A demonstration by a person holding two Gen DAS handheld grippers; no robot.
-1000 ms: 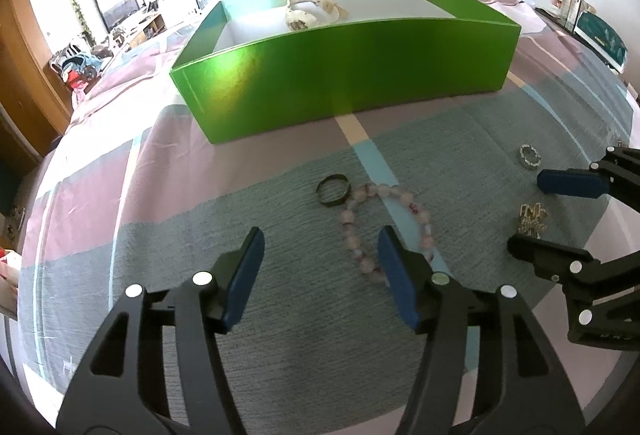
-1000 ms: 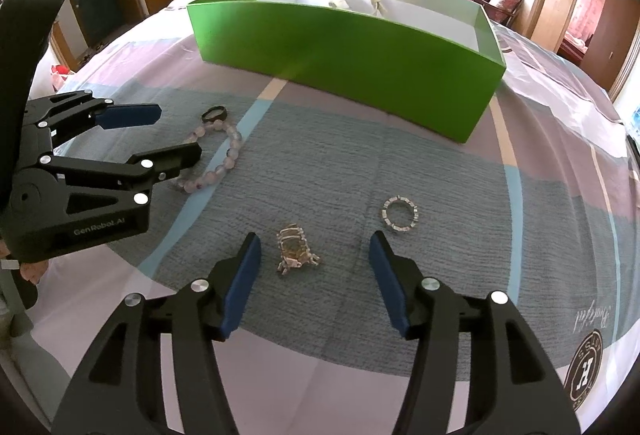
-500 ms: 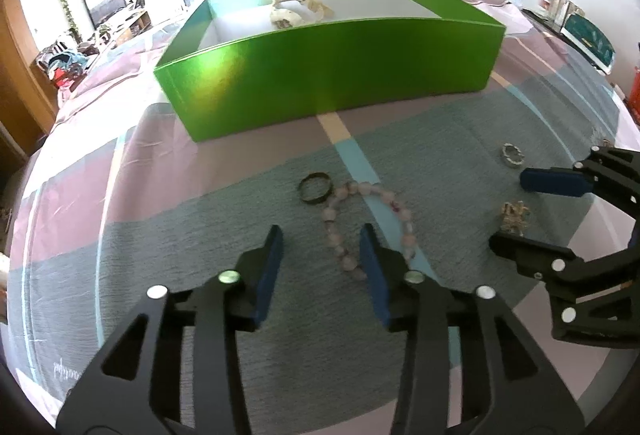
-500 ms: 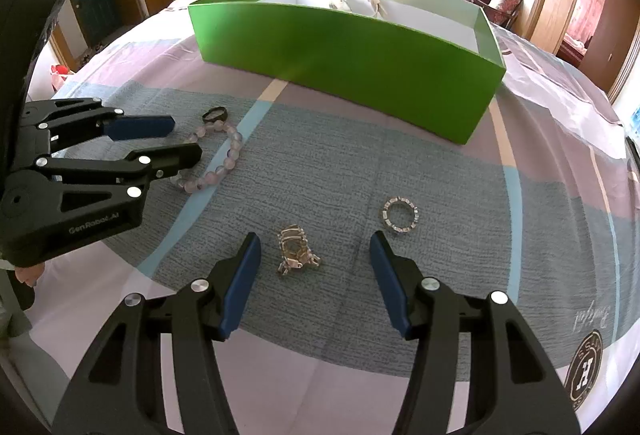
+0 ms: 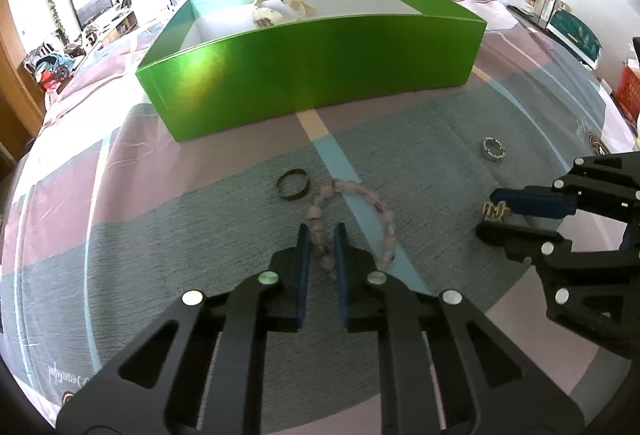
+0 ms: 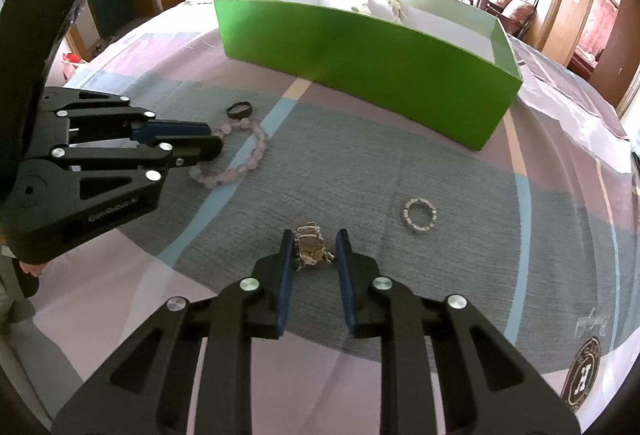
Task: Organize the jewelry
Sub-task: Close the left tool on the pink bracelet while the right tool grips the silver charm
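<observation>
Here, both pick-ups are in hand: left gripper (image 5: 319, 235) fingers closing on the pink bead bracelet (image 5: 352, 219), right gripper (image 6: 313, 239) fingers closing on the gold ornament (image 6: 310, 247), mid-desk before the green box (image 5: 312, 75); next, lift into it.

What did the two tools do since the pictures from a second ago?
Both tools are closing. The left tool narrowed around the pink bead bracelet, the right tool around the gold trinket. Neither piece is lifted yet. The dark ring, silver ring and green box stayed put.
</observation>
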